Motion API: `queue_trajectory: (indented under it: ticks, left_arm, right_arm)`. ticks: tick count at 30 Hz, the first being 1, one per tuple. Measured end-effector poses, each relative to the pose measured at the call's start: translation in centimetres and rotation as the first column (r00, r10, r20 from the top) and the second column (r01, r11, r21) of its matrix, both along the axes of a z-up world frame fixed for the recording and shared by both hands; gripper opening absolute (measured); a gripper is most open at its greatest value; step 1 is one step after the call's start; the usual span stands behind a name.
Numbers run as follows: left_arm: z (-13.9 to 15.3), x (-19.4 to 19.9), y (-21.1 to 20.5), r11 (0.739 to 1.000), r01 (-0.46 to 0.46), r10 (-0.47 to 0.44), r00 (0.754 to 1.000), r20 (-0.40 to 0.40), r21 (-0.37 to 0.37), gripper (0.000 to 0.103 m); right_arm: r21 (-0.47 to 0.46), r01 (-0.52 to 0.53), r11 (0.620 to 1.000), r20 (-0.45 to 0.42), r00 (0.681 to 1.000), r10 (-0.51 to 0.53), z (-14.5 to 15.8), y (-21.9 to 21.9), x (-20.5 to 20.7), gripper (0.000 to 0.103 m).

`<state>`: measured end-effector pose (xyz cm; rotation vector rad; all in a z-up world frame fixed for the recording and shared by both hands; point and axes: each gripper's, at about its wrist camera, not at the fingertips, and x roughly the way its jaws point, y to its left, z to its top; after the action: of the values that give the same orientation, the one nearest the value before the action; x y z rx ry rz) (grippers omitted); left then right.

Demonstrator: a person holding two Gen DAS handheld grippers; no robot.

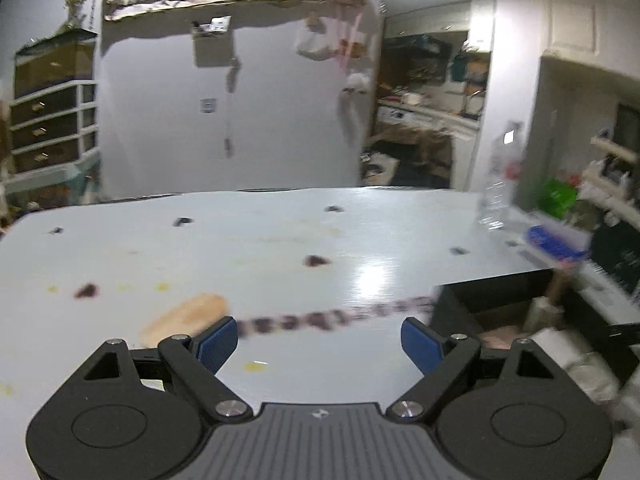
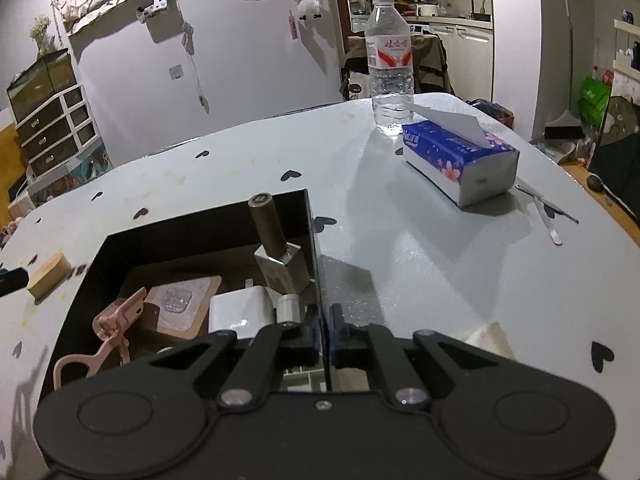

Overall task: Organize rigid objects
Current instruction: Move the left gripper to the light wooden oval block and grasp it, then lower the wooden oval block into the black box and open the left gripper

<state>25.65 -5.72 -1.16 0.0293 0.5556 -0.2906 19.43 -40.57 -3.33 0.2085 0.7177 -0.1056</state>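
Note:
My left gripper [image 1: 320,342] is open over the pale table [image 1: 280,240], with nothing between its blue pads [image 1: 218,342]. Just ahead lie a wooden oval piece [image 1: 188,316] and a blurred striped strip [image 1: 340,316]. The strip runs right to the black box [image 1: 500,288]. My right gripper [image 2: 325,340] is shut on the right wall of that black box [image 2: 314,240]. Inside the box are a pink clip [image 2: 116,320], a pink square case [image 2: 180,304], a white charger [image 2: 240,312] and a bottle with a brown cap [image 2: 280,252]. The wooden piece [image 2: 48,274] sits left of the box.
A water bottle [image 2: 390,60] and a blue tissue pack [image 2: 460,156] stand at the table's far right, with thin metal tools [image 2: 546,210] beside them. A drawer unit [image 2: 52,128] stands by the wall at the left. Small dark hearts dot the table top [image 2: 440,280].

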Motion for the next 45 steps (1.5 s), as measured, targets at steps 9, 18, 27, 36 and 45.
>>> queue_trajectory:
  ticks: [9,18,27,36,45]
  left_arm:
    - [-3.1,5.4,2.3,0.977,-0.201,0.207,0.974,-0.093,0.068,0.090]
    - [-4.1,7.7,2.2,0.895,-0.447,0.444,0.889,-0.111,-0.007,0.102]
    - [-6.0,9.7,1.7,0.853,-0.515,0.521,0.849,-0.091,0.082,0.102]
    - [-5.8,9.5,2.7,0.901,-0.426,0.432,0.898,-0.081,0.074,0.088]
    - [-1.9,5.2,-0.7,0.989,-0.134,0.130,0.990,-0.054,-0.067,0.088]
  right_arm:
    - [-0.008,0.028,1.000,-0.003,1.000,-0.028,0.0,0.3,0.0,0.005]
    - [-0.015,0.030,0.999,-0.002,1.000,-0.030,0.0,0.4,0.0,0.005]
    - [0.000,0.023,1.000,-0.005,1.000,-0.023,-0.2,0.2,0.1,0.005]
    - [0.003,0.023,1.000,-0.006,1.000,-0.023,-0.3,0.2,0.2,0.005]
    - [0.008,0.025,1.000,-0.005,1.000,-0.025,-0.2,0.2,0.2,0.005]
